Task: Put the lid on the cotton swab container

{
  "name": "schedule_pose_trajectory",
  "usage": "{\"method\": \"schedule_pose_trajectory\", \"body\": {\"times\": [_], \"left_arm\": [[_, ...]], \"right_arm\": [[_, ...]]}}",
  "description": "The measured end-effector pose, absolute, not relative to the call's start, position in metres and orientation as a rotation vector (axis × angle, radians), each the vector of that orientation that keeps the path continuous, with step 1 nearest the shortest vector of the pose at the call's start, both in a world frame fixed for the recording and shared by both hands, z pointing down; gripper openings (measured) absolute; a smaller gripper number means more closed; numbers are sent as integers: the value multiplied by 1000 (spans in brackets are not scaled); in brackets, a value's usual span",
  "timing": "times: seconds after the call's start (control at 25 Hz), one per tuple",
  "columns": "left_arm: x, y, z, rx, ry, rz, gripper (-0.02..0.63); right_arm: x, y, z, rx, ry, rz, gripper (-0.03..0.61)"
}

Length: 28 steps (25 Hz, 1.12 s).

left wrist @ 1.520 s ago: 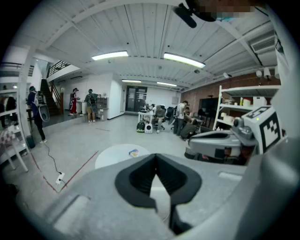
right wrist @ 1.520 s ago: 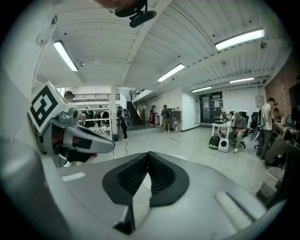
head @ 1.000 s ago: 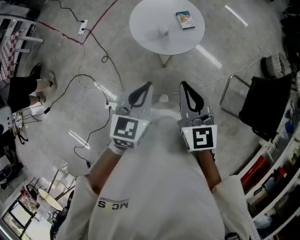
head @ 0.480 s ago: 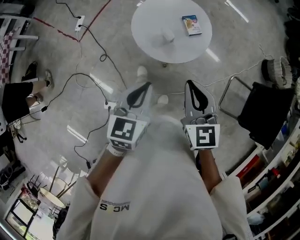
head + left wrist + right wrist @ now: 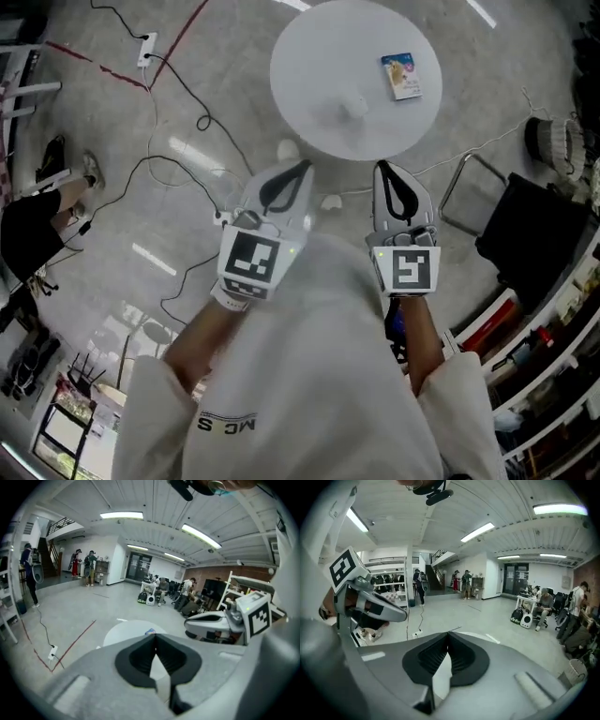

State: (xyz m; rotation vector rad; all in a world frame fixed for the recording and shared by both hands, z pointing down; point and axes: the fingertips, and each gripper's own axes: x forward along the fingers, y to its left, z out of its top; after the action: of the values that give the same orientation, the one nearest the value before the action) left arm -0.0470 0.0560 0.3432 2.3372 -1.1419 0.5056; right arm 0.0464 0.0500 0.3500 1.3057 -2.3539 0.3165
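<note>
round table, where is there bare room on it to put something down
The white table's whole left half is bare, from its rim to the small white object near the middle. The right side is busier, with the blue packet.

Glossy polished floor [image 5: 94, 131]; smooth matt white table [image 5: 319, 66]; soft white cloth sweatshirt [image 5: 309, 375].
</note>
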Motion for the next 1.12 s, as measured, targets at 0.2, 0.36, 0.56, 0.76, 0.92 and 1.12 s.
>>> {"method": "schedule_pose_trajectory", "body": {"times": [0.2, 0.36, 0.56, 0.76, 0.92, 1.12], "left_arm": [[-58, 13, 359, 2329, -1048, 484, 0], [-57, -11, 375, 2319, -1015, 509, 0], [-44, -29, 394, 2285, -1024, 545, 0], [-32, -34, 402, 2277, -1003, 569, 0], [-20, -39, 420, 2268, -991, 592, 0], [-13, -34, 436, 2262, -957, 602, 0]], "right_arm": [[26, -3, 369, 1341, -2290, 317, -3], [21, -31, 389, 1302, -2267, 302, -3], [37, -51, 418, 1249, -2239, 309, -3], [41, -52, 434, 1200, -2228, 367, -3], [48, -61, 451, 1191, -2226, 372, -3], [49, -63, 479, 1189, -2193, 385, -3]]}}
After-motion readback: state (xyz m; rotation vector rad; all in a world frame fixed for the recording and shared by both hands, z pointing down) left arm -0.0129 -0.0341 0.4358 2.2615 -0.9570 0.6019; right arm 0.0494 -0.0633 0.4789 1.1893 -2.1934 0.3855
